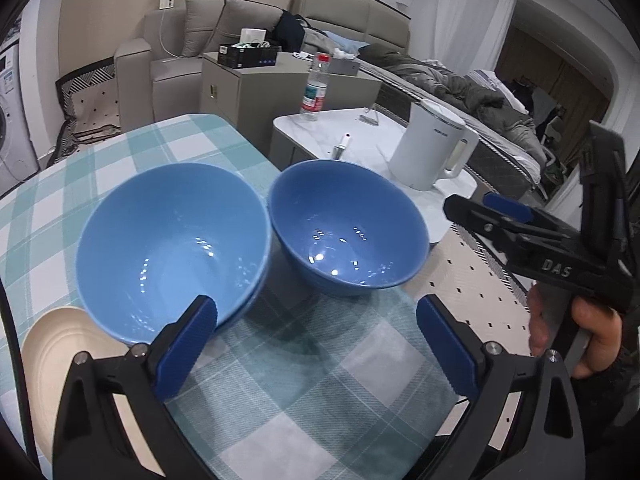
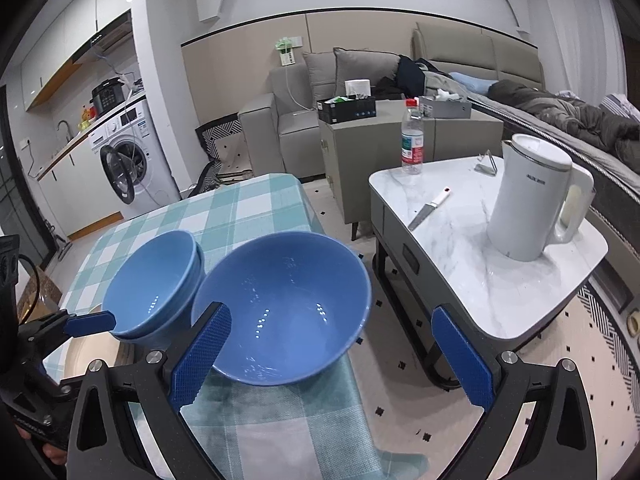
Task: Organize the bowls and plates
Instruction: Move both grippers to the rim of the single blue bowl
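Note:
Two nested light blue bowls (image 1: 172,248) sit on the checked tablecloth (image 1: 320,380); they also show in the right wrist view (image 2: 156,280). A single darker blue bowl (image 1: 348,228) stands right of them near the table's right edge, large in the right wrist view (image 2: 284,304). A cream plate (image 1: 52,360) lies at the front left. My left gripper (image 1: 316,344) is open, its left finger just in front of the stacked bowls' rim. My right gripper (image 2: 332,352) is open, its left finger in front of the single bowl's near rim. The right gripper also shows in the left wrist view (image 1: 480,216).
A white marble side table (image 2: 460,248) stands to the right with a white kettle (image 2: 536,204), a knife (image 2: 428,210) and a water bottle (image 2: 412,136). A sofa, a cabinet and a washing machine (image 2: 128,152) are behind. Patterned rug covers the floor.

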Motion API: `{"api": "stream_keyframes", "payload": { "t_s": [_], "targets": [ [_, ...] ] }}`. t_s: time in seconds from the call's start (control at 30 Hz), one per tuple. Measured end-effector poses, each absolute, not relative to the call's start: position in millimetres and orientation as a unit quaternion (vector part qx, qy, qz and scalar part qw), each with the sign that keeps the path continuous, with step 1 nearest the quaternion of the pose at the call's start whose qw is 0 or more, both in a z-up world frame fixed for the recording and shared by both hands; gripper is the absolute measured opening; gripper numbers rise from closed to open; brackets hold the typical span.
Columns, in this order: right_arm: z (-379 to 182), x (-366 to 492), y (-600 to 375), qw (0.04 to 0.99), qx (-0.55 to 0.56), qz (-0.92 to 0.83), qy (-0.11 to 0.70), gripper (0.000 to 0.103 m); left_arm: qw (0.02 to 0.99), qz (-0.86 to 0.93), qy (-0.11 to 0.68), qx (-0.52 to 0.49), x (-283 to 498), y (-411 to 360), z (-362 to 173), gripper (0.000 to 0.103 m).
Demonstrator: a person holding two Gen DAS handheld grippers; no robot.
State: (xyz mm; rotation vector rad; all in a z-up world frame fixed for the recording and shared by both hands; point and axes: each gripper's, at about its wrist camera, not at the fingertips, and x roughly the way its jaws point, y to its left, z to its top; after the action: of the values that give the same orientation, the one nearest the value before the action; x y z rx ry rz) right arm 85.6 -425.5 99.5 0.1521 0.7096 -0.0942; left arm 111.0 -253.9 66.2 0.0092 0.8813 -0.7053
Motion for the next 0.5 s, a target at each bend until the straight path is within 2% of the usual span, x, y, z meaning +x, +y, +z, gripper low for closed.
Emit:
{"api": "stream_keyframes", "payload": {
  "t_s": [0.03, 0.13, 0.2, 0.23, 0.3, 0.33, 0.37, 0.4, 0.5],
  "targets": [
    [99, 86, -428, 0.933, 0.076, -0.048, 0.347, 0.102, 0.842, -0.338, 0.42, 0.004, 110, -256, 66, 0.099],
    [96, 84, -433, 0.933, 0.082, -0.053, 0.347, 0.102, 0.837, -0.344, 0.426, 0.007, 110, -261, 64, 0.086],
    [95, 83, -436, 0.933, 0.084, -0.057, 0.346, 0.102, 0.835, -0.345, 0.429, 0.011, 108, -266, 63, 0.084],
    [94, 82, -438, 0.932, 0.086, -0.058, 0.346, 0.102, 0.833, -0.35, 0.429, 0.011, 107, -268, 62, 0.077],
    [93, 82, -439, 0.932, 0.09, -0.061, 0.346, 0.102, 0.827, -0.358, 0.433, 0.016, 104, -272, 61, 0.075],
    [91, 81, -440, 0.931, 0.092, -0.063, 0.347, 0.102, 0.824, -0.363, 0.435, 0.018, 104, -274, 60, 0.07],
    [89, 81, -441, 0.931, 0.094, -0.063, 0.348, 0.102, 0.82, -0.366, 0.44, 0.021, 104, -277, 58, 0.061],
    [88, 81, -441, 0.93, 0.096, -0.063, 0.349, 0.102, 0.815, -0.367, 0.448, 0.022, 104, -280, 56, 0.057],
    [85, 84, -442, 0.928, 0.098, -0.058, 0.354, 0.102, 0.808, -0.368, 0.46, 0.017, 105, -285, 51, 0.054]
  ]
}}
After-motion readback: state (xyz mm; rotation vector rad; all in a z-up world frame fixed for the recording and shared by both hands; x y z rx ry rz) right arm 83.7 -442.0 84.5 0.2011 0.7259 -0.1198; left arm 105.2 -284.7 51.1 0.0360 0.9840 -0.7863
